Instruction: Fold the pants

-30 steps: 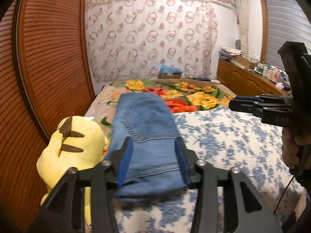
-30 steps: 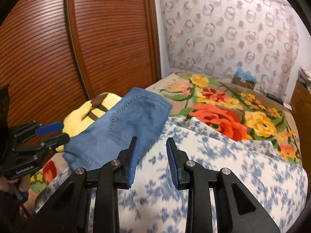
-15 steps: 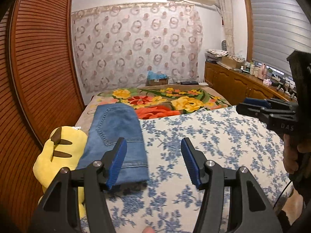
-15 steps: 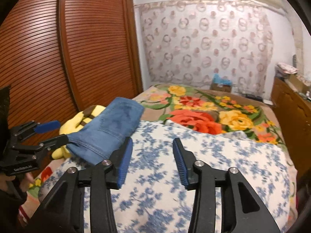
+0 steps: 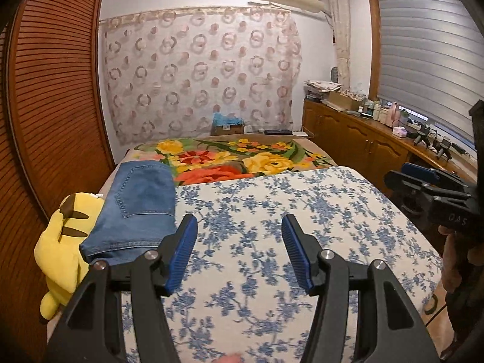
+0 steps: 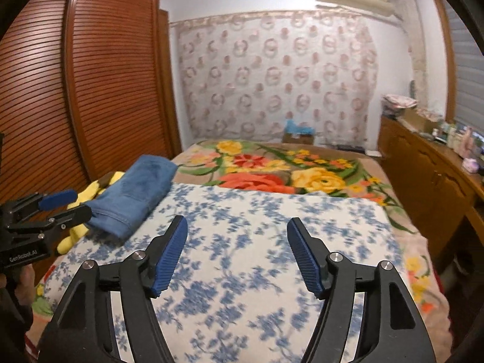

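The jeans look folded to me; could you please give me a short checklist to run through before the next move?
1. Jeans folded into a compact stack: ok.
2. Jeans fully on the bed: not ok, partly resting on the yellow plush toy.
3. Left tool open and free of denim: ok.
4. Right tool open and empty: ok.
5. Underside layers lying neat: cannot tell.

The left claw [image 6: 63, 205] body reads "GenRobot.AI"; the right claw [image 5: 423, 178] shows "DAS".
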{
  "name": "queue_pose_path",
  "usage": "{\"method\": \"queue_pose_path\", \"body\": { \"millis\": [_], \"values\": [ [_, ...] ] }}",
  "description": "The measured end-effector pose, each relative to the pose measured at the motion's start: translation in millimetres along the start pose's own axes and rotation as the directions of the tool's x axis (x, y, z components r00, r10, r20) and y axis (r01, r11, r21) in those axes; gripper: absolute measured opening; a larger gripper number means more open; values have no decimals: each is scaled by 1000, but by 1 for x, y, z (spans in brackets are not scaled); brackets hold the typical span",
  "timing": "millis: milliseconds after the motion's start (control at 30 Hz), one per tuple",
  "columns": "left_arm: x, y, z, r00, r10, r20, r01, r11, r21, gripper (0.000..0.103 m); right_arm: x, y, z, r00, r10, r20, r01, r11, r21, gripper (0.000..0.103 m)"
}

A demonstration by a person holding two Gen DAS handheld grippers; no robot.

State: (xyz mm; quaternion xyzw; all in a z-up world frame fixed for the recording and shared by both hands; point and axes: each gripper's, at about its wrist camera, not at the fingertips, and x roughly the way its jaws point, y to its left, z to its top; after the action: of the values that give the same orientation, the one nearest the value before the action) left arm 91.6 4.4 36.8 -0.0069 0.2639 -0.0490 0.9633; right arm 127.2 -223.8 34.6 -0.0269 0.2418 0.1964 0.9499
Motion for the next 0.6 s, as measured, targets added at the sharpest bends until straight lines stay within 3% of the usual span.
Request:
{"method": "queue_pose_path", "body": {
  "millis": [333, 600],
  "values": [
    [-23, -21, 6, 999, 25, 29, -24, 1000, -20, 58, -49, -17, -2, 994, -77, 73, 75, 997, 31, 75],
    [-30, -26, 6, 998, 55, 38, -55, 998, -3, 58, -57, -19, -5, 991, -99, 90, 96, 995, 39, 77]
  ]
}}
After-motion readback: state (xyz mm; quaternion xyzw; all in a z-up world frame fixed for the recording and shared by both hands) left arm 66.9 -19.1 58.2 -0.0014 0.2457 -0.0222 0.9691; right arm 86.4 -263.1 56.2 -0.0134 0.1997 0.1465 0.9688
